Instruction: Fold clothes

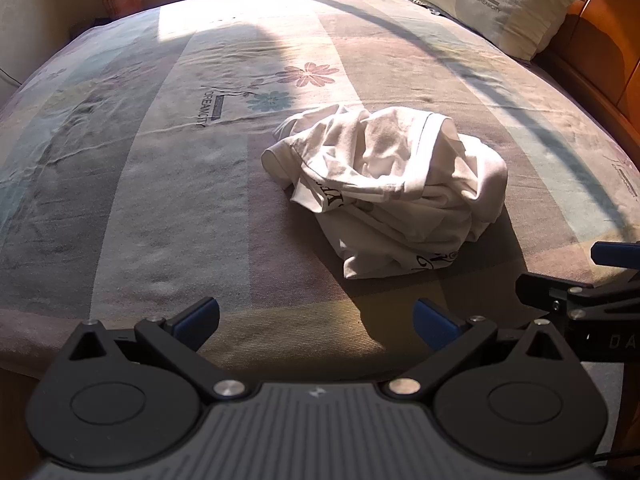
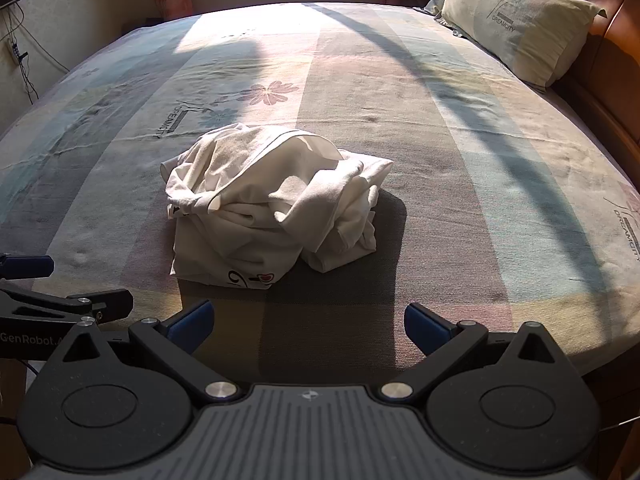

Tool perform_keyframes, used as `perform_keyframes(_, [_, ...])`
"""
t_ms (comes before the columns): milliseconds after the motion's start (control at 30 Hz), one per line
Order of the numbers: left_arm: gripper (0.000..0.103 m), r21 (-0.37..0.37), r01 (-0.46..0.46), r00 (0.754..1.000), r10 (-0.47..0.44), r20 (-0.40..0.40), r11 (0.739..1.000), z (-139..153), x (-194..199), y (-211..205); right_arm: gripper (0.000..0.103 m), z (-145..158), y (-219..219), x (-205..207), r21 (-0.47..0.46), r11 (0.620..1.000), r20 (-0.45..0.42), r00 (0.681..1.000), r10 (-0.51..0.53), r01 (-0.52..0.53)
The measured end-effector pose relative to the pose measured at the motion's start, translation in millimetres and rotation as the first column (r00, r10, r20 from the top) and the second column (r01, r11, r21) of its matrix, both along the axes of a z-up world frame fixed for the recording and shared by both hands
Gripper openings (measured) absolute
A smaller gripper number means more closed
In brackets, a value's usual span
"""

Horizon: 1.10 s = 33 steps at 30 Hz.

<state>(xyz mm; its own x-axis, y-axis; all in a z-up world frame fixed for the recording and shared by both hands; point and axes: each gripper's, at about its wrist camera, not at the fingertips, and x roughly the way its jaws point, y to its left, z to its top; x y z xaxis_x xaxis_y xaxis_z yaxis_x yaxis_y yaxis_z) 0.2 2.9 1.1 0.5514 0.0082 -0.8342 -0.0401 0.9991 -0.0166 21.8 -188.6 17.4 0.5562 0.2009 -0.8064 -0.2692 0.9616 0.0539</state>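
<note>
A white garment (image 1: 384,184) with black lettering lies crumpled in a heap on the bed; the right wrist view shows the same white garment (image 2: 272,208) left of centre. My left gripper (image 1: 316,322) hangs open over the bed's near edge, well short of the heap, nothing between its blue pads. My right gripper (image 2: 308,326) is open too, equally short of the cloth and empty. Each gripper shows in the other's view: the right gripper (image 1: 576,272) at the right edge, the left gripper (image 2: 60,284) at the left edge.
The bed (image 1: 160,208) wears a striped pastel sheet with flower prints, sunlit at the far side. A pillow (image 2: 520,20) leans on the wooden headboard (image 1: 600,40) at the far right. Curtains and a wall stand behind; cables hang on the left wall (image 2: 20,56).
</note>
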Motion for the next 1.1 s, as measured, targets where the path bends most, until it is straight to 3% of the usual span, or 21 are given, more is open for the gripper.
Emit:
perform_keyframes(767, [0.102, 0.013, -0.009, 1.000, 0.009, 0.001, 1.000, -4.4, 15.5, 3.1, 0.103, -6.8, -1.0, 15.6, 0.000, 1.000, -0.019, 1.000, -0.003, 0.003])
perform_keyframes(1100, [0.102, 0.072, 0.065, 0.997, -0.068, 0.039, 0.995, -26.8, 57.9, -4.4, 0.103, -17.0, -10.0, 36.3, 0.015, 0.999, -0.051, 0.998, -0.035, 0.036])
